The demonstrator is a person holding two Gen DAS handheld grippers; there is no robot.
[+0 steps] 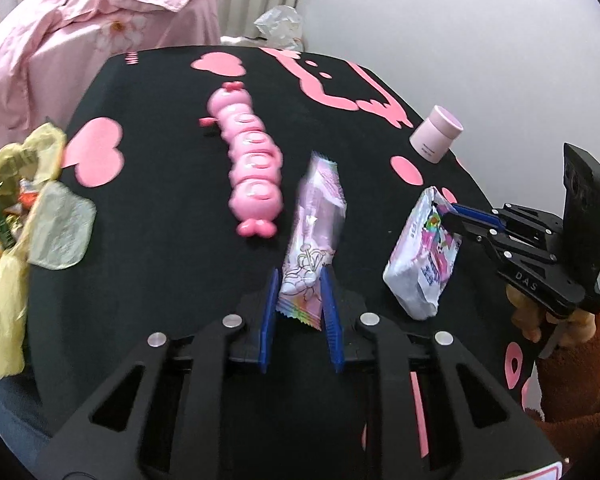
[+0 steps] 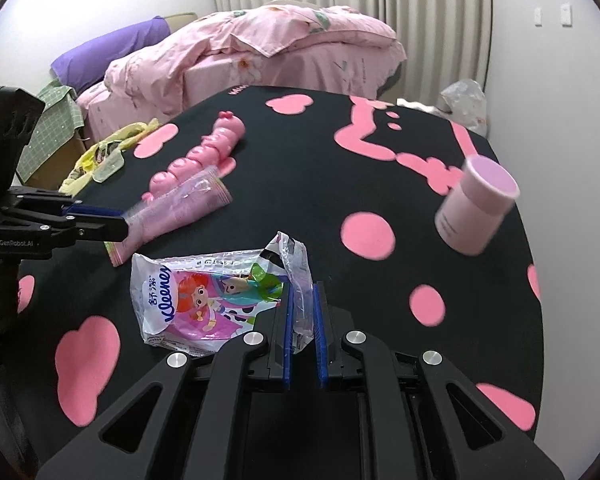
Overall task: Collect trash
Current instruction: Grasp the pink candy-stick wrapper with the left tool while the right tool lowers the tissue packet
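My left gripper [image 1: 302, 280] is shut on a pink snack wrapper [image 1: 318, 216] and holds it above the black table; it also shows in the right wrist view [image 2: 172, 212], where the left gripper [image 2: 120, 222] stands at the left. My right gripper [image 2: 302, 300] is shut on the torn end of a Kleenex tissue packet [image 2: 204, 300]; the left wrist view shows the packet [image 1: 420, 256] lifted at the right in the right gripper [image 1: 446, 216]. A yellow trash bag [image 1: 16, 216] with wrappers in it hangs at the table's left edge, seen also in the right wrist view [image 2: 100, 152].
A pink caterpillar toy [image 1: 252, 160] lies mid-table, seen also in the right wrist view [image 2: 204, 152]. A pink jar [image 1: 438, 132] stands near the right edge; it also shows in the right wrist view [image 2: 476, 208]. A bed with pink bedding [image 2: 260, 52] is behind the table [image 2: 300, 184].
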